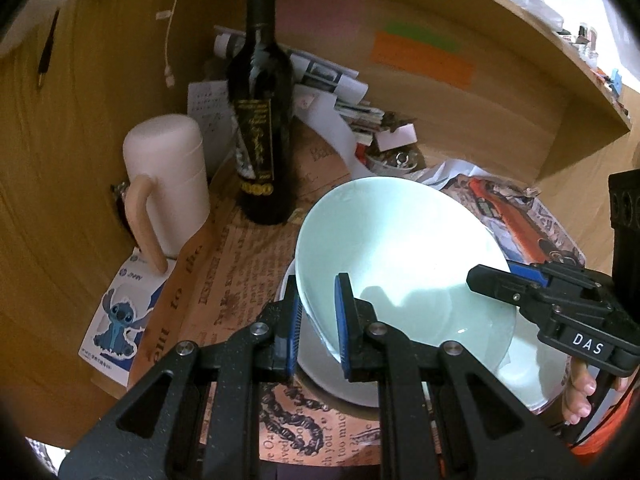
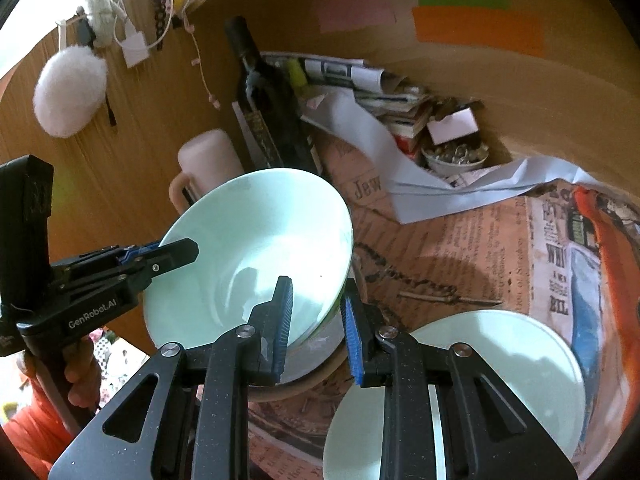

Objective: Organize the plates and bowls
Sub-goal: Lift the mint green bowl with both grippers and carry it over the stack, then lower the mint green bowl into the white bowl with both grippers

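Note:
A pale green bowl (image 1: 400, 248) (image 2: 260, 232) hangs tilted just above the newspaper-covered desk, held by both grippers at opposite sides of its rim. My left gripper (image 1: 320, 284) is shut on the rim nearest its camera, with one blue pad inside the bowl and one outside. My right gripper (image 2: 316, 286) is shut on the opposite rim in the same way. Each gripper also shows in the other view: the right gripper (image 1: 486, 278) and the left gripper (image 2: 182, 250). A white dish (image 1: 340, 384) lies right beneath the bowl. A pale green plate (image 2: 500, 380) lies to the right.
A dark wine bottle (image 1: 262, 128) and a pink lidded mug (image 1: 168, 184) stand behind the bowl by the wooden side wall. Piled papers (image 1: 340, 92) and a small bowl of trinkets (image 2: 454, 158) fill the back corner. A shelf (image 1: 520, 40) overhangs.

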The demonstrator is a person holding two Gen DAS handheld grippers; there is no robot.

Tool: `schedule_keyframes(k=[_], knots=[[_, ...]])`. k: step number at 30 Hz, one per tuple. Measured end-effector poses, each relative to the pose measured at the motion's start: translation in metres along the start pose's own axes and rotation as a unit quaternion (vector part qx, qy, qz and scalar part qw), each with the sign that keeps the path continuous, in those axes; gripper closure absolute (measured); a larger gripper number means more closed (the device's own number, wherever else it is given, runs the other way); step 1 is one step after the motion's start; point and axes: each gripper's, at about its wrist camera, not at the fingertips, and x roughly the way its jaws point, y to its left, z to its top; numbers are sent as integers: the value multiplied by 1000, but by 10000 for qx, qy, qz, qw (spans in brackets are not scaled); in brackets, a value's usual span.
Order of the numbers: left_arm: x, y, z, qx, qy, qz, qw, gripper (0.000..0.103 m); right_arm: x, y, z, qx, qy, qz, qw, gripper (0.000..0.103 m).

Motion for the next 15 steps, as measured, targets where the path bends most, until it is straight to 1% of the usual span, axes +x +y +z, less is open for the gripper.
schedule_keyframes(k=[9,15], knots=[[11,6,-11,20,141,67,9999,88,16,0,-8,46,262,-15,9996,81],[13,8,-13,43,155,120,9998,88,24,0,-11,59,386,-20,9992,81]])
